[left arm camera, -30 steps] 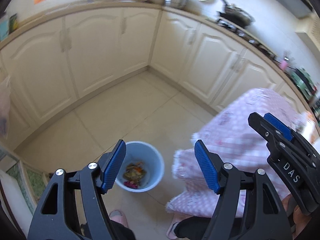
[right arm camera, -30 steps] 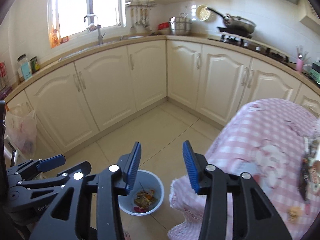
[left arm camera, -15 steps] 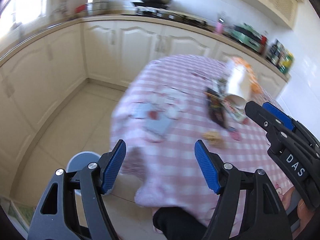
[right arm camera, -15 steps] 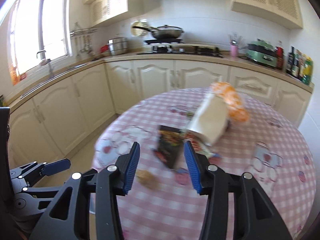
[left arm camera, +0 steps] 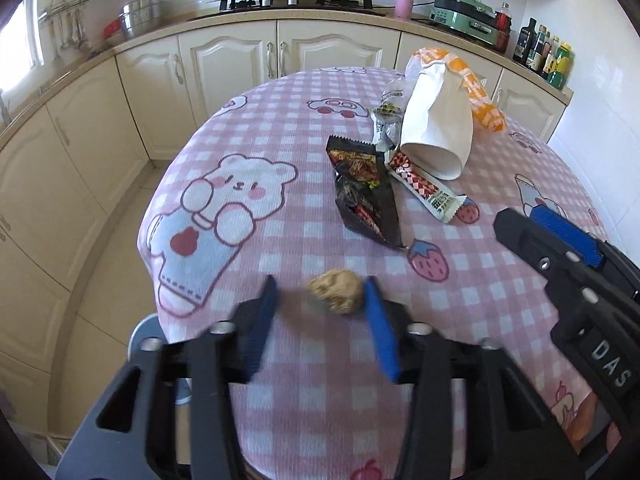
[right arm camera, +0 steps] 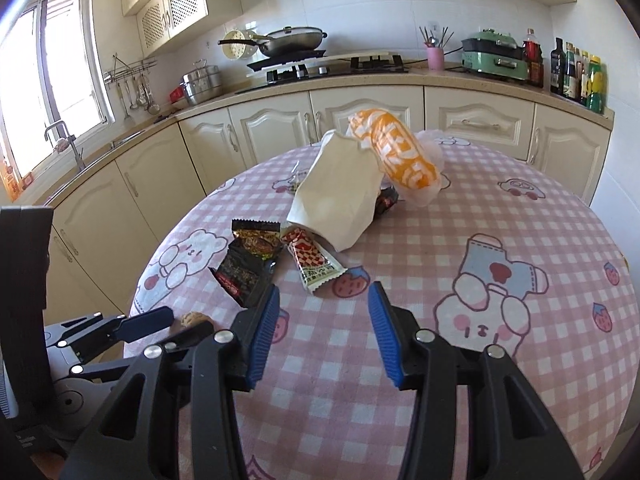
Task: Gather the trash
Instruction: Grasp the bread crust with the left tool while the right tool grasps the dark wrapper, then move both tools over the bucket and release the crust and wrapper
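The small tan crumpled paper ball [left arm camera: 337,291], nearer the table edge than the black snack wrapper [left arm camera: 366,196], looks light and crushable; take it across its middle. The left gripper [left arm camera: 320,300], jaws just closing, brackets it, contact unclear; the right gripper [right arm camera: 323,312] is half-open, empty.

Beyond the jaws, cabinets [right arm camera: 280,128] line the wall — a wok [right arm camera: 294,38] and stove [right arm camera: 328,66] straight ahead, bottles [right arm camera: 576,70] far right, a window [right arm camera: 48,96] and tap [right arm camera: 66,138] far left.
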